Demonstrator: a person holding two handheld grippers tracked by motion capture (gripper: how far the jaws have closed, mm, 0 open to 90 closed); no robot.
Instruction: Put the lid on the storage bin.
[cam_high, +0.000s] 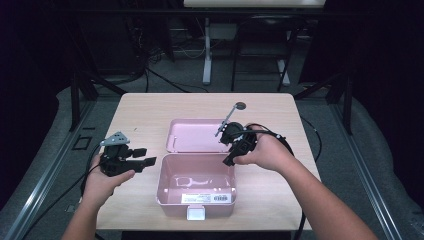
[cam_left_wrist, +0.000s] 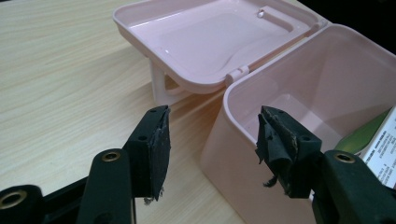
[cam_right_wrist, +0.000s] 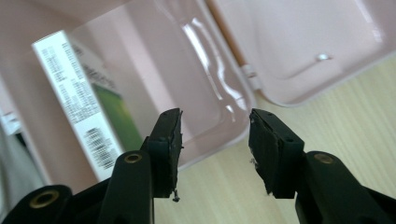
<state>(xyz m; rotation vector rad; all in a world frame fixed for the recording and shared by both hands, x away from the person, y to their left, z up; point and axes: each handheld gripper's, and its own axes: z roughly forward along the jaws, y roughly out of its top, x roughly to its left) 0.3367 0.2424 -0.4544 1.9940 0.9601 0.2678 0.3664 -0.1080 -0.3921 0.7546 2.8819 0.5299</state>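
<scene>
Worn black fingers (cam_left_wrist: 154, 154) of the left gripper (cam_high: 142, 161) stand well apart with nothing between them, their rubber pads frayed at the edges; in the left gripper view they point at the near left corner of a pink box (cam_left_wrist: 280, 116) without touching it. The right gripper (cam_high: 234, 152) is likewise spread wide and empty, its fingers (cam_right_wrist: 168, 149) hanging over the box's right rim where box meets table (cam_right_wrist: 327, 126).

From above, a person's left hand (cam_high: 102, 182) holds its gripper over the table (cam_high: 140, 107) just left of the box, jaws aimed toward the box wall. The right hand (cam_high: 267, 150) holds the other gripper at the box's far right corner, beside the hinge.

The box (cam_high: 197, 187) sits near the table's front edge, open, with a white latch (cam_high: 196, 213) at the middle of its front. A white carton (cam_right_wrist: 79, 102) printed with small text, a barcode and a green panel stands inside against the front wall; the high view shows its top edge (cam_high: 207, 198) along that wall. The rest of the box floor is bare and glossy.

Behind it the lid (cam_high: 192, 135) lies flung back flat, inner face up, joined to the box by a hinge (cam_left_wrist: 238, 73).

Farther off on the table, a thin grey rod (cam_high: 226, 120) rises at a tilt from beside the right gripper toward a small dark round disc (cam_high: 240, 105) near the far edge. Beyond the table lie a dark floor, cables and chair legs.
</scene>
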